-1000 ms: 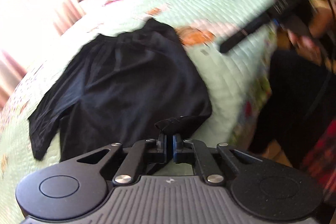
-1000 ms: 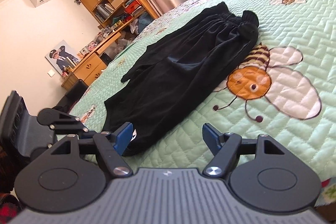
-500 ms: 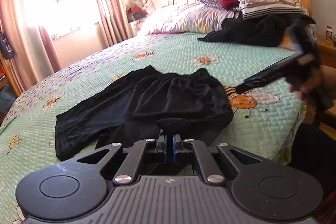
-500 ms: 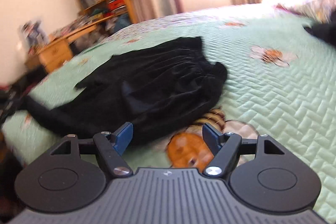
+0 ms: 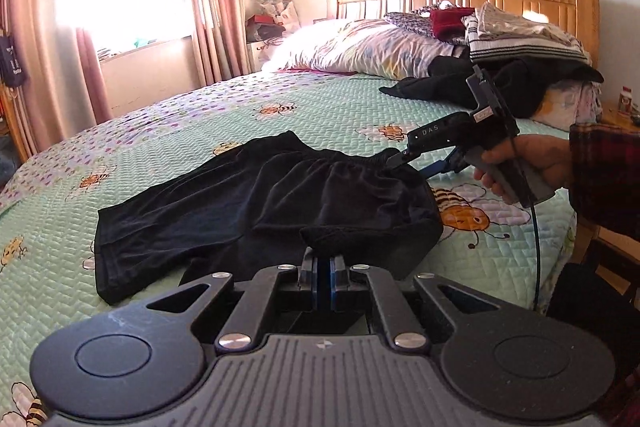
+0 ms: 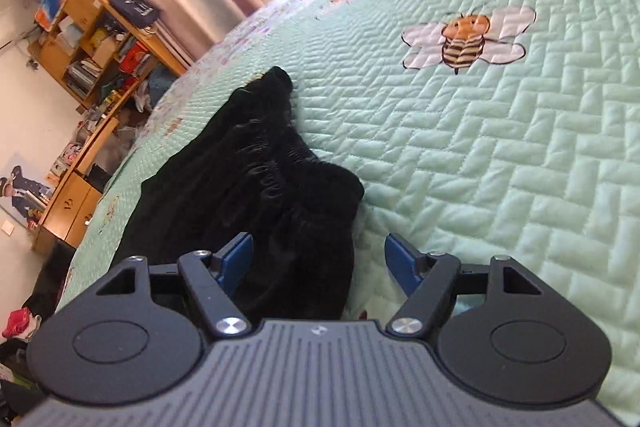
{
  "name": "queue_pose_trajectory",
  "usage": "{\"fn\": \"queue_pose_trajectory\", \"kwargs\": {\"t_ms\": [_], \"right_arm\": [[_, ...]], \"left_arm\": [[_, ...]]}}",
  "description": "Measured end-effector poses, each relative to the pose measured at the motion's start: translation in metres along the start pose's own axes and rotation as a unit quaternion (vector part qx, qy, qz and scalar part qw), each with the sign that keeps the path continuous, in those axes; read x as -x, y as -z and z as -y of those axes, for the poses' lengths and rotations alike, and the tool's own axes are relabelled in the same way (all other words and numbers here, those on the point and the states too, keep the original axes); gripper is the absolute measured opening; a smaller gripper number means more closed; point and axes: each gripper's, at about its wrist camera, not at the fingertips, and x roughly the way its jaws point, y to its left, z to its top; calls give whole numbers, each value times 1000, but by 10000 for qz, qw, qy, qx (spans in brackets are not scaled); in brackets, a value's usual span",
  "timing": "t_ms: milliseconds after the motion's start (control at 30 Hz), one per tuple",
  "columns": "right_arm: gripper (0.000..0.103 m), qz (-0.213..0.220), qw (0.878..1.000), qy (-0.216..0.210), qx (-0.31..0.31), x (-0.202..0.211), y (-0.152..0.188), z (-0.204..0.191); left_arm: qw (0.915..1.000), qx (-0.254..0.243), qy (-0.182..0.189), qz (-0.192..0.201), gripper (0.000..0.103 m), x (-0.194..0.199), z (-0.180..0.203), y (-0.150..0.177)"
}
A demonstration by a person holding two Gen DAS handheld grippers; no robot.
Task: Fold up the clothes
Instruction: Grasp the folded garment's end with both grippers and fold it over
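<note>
Black velvety shorts point(image 5: 280, 203) pinched by left gripper point(image 5: 324, 269) at gathered waistband – right gripper point(image 6: 318, 261) spread (quilted bedspread point(image 6: 500, 167) beneath).

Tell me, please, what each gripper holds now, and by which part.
The left gripper is shut on the black fabric shorts, pinching a fold at their near edge. The right gripper is open over the shorts' gathered waistband and holds nothing.

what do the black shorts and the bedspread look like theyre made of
Black shorts: soft matte fabric, maybe velvety or knit; it drapes in loose folds with a gathered elastic waist and a faint sheen. Bedspread: quilted cloth, probably cotton or polyester, pale green, with stitched herringbone puffs and bee pictures that may be printed or sewn on.
</note>
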Motion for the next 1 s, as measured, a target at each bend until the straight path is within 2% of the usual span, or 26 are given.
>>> {"fn": "queue_pose_trajectory", "kwargs": {"t_ms": [67, 100, 133, 167, 200, 300, 400, 500, 633, 733, 867, 933, 1000], "right_arm": [[74, -40, 10000, 8, -10, -6, -5, -2], [68, -84, 10000, 14, 20, -10, -7, -3], [42, -128, 9999, 38, 90, -13, -9, -4], [27, -219, 9997, 28, 125, -17, -10, -5], [24, -269, 9996, 0, 110, -19, -10, -5], [22, -233, 9997, -114, -44, -12, -12, -5], [21, -110, 9971, -521, -540, -4, -20, -6], [21, -77, 9910, -898, -990, -3, -34, -16], [21, -7, 9810, -1226, -1505, -24, -61, -38], [21, 98, 9745, -1344, -1792, -52, -85, -56], [21, 219, 9684, -1229, -2157, -109, -116, -73], [22, 225, 9623, -1041, -2503, -144, -128, -71], [24, 236, 9512, -766, -2980, -178, -134, -60]], "left_arm": [[9999, 107, -6, 55, 6, -1, -9, -1], [9998, 162, -16, 91, 6, -1, -13, -1], [9997, 217, -29, 137, 6, 0, -17, -2], [9995, 272, -43, 184, 6, 0, -22, -2], [9992, 328, -55, 229, 6, 1, -26, -3], [9981, 487, -107, 355, 6, 3, -44, -7], [9961, 739, -146, 465, 6, 0, -72, -17], [9924, 1059, -197, 601, 6, -8, -110, -33], [9860, 1501, -329, 646, 6, -34, -173, -57], [9790, 1911, -461, 544, 6, -70, -228, -76], [9670, 2438, -706, 204, 6, -137, -304, -94], [9609, 2566, -1034, -142, 6, -179, -332, -96], [9543, 2566, -1445, -516, 6, -221, -353, -90]]}}
